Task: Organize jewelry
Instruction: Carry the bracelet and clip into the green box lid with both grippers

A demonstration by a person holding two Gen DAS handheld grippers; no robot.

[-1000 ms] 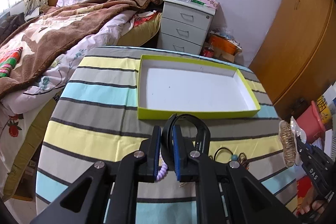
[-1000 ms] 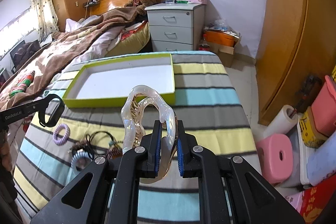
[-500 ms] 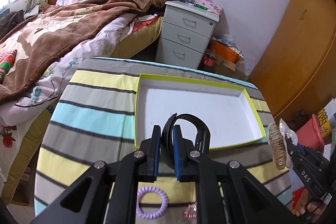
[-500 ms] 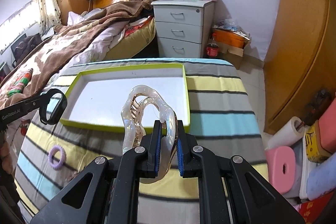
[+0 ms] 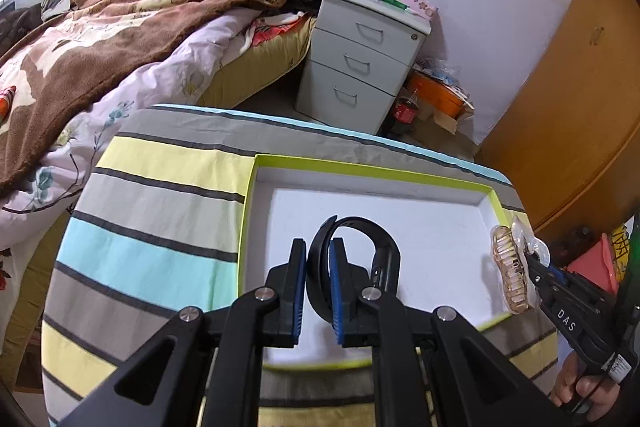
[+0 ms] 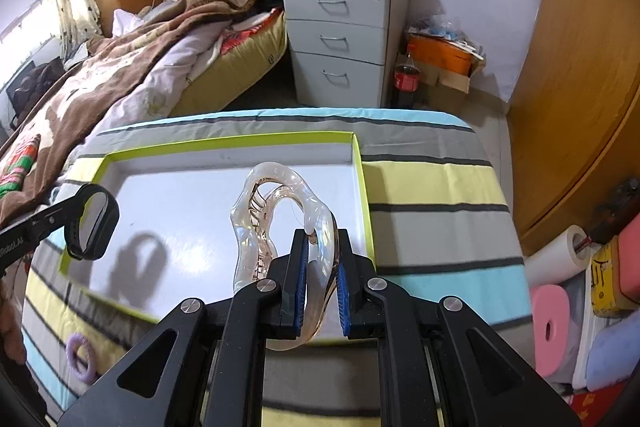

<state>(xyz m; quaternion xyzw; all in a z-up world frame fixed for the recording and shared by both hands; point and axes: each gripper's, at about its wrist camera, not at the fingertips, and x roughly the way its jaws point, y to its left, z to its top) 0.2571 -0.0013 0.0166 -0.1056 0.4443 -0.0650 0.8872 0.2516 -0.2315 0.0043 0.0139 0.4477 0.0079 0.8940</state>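
Carrying two pieces above the green-rimmed tray [image 5: 368,169] — left gripper [image 5: 318,287] pinching a black band [image 5: 384,247], right gripper [image 6: 322,287] pinching a clear hair claw [image 6: 280,203]. Next, likely: lower, release each onto the bare floor, well apart.
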